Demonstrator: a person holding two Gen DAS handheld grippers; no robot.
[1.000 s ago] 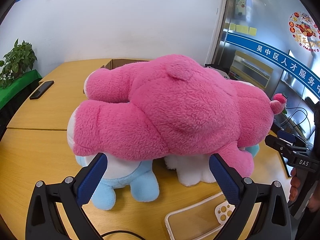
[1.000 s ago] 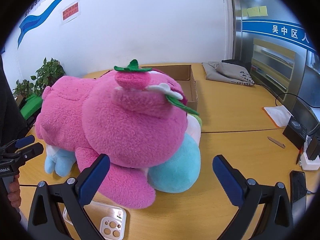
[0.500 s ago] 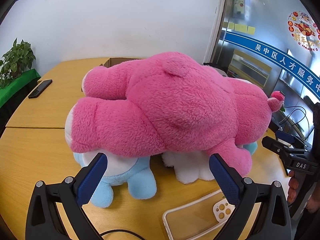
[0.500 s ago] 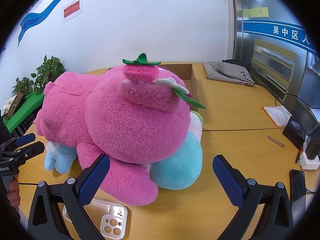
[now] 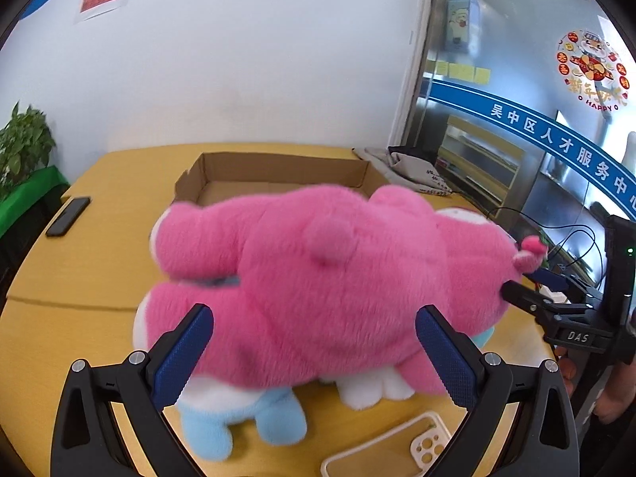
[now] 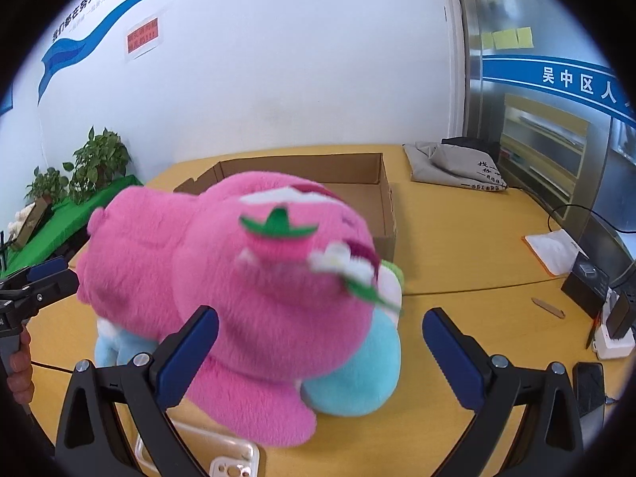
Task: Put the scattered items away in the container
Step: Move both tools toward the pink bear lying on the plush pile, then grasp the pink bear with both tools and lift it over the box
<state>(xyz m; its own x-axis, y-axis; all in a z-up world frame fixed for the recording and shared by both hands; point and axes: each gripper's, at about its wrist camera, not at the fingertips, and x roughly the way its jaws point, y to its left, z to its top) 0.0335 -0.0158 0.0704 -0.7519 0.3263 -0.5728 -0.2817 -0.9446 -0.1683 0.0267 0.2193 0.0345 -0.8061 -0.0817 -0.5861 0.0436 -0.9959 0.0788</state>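
A big pink plush bear [image 5: 338,278] lies on top of a light-blue and white plush [image 5: 238,417] on the wooden table. In the right wrist view the bear [image 6: 246,298] shows its strawberry ear, and the blue plush [image 6: 357,377] sits under it. An open cardboard box [image 5: 278,175] stands behind the toys; it also shows in the right wrist view [image 6: 357,175]. My left gripper [image 5: 314,353] is open with its fingers on either side of the bear's near flank. My right gripper [image 6: 322,353] is open at the bear's head end. Both are empty.
A clear phone case [image 5: 389,449] lies on the table near me, also in the right wrist view [image 6: 222,457]. A black phone [image 5: 67,216] lies at the left. A grey bag [image 6: 457,167] lies at the back right. Cables, a charger and a phone [image 6: 596,389] sit at the right edge.
Both grippers have risen and tilted down, so the box interior now shows behind the bear. The bear sits lower in both views. Both grippers stay open.
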